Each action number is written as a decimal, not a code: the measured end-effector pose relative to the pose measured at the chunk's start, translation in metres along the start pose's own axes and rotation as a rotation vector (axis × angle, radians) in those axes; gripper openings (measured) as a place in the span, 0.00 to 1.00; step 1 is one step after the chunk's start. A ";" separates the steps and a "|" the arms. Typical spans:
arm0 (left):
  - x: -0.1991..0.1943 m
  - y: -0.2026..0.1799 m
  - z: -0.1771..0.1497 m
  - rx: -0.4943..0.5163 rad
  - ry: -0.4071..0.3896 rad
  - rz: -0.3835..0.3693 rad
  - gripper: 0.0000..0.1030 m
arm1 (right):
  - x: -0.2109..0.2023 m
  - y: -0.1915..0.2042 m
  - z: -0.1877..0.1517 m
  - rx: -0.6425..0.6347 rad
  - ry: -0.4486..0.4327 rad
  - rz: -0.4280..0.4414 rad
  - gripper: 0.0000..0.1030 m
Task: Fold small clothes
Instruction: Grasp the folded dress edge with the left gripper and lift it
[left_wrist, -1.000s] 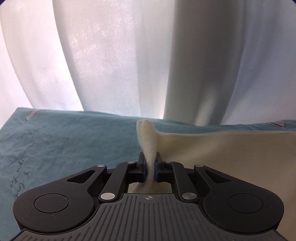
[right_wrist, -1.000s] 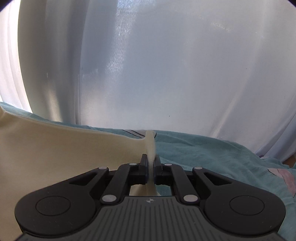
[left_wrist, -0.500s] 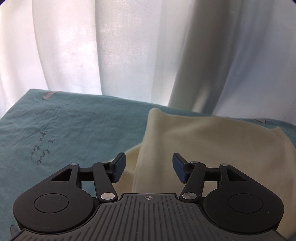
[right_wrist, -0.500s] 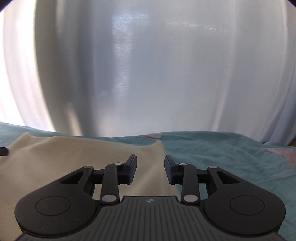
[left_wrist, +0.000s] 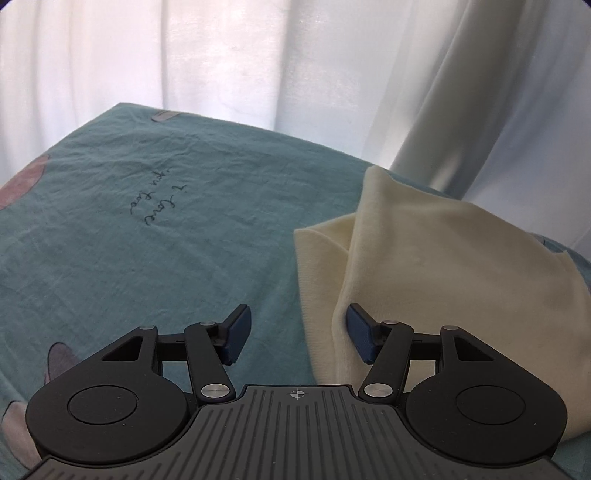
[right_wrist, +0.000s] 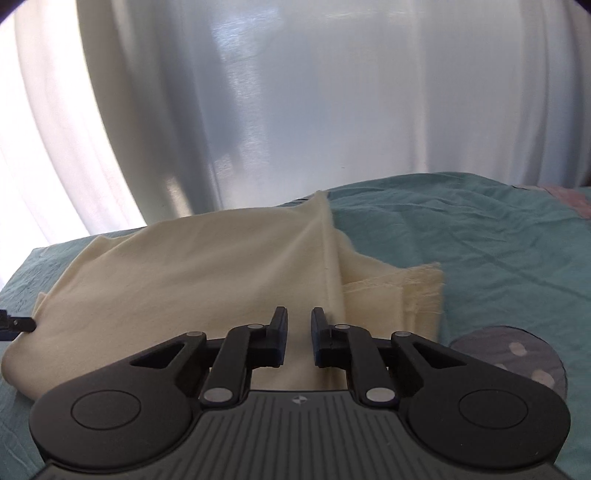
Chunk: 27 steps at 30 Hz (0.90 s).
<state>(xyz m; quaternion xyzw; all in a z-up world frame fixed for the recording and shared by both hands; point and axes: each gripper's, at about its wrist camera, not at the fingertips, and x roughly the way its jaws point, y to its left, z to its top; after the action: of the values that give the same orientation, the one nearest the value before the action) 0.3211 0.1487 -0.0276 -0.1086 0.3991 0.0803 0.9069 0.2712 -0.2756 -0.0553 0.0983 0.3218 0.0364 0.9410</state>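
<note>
A cream garment (left_wrist: 436, 266) lies folded over itself on the teal bedsheet (left_wrist: 147, 229). In the left wrist view my left gripper (left_wrist: 295, 336) is open and empty at the garment's left edge; its right finger sits against a raised fold. In the right wrist view the garment (right_wrist: 207, 273) spreads ahead and to the left, with a frayed lower layer sticking out on the right. My right gripper (right_wrist: 299, 338) is open a small way and empty, just above the cloth near its right edge.
White curtains (left_wrist: 258, 66) hang behind the bed. The sheet has handwritten script (left_wrist: 155, 203) and a grey spotted print (right_wrist: 517, 354). The other gripper's tip (right_wrist: 14, 325) shows at the left edge of the right wrist view.
Both grippers let go of the garment's corners and opened. The cloth dropped onto the bed in a fold. Both grippers have drawn back, the left one shifting leftward.
</note>
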 end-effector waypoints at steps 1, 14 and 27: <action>-0.003 0.001 0.001 -0.005 -0.003 0.017 0.62 | -0.003 -0.004 -0.001 0.023 0.008 0.000 0.11; -0.007 0.022 -0.004 -0.111 0.110 -0.158 0.78 | -0.041 -0.006 -0.031 0.354 0.148 0.302 0.24; 0.000 0.030 -0.004 -0.159 0.144 -0.275 0.84 | -0.047 0.009 -0.032 0.273 0.162 0.277 0.29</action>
<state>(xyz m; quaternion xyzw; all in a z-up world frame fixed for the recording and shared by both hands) 0.3112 0.1767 -0.0341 -0.2389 0.4368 -0.0211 0.8670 0.2145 -0.2676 -0.0495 0.2651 0.3817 0.1292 0.8760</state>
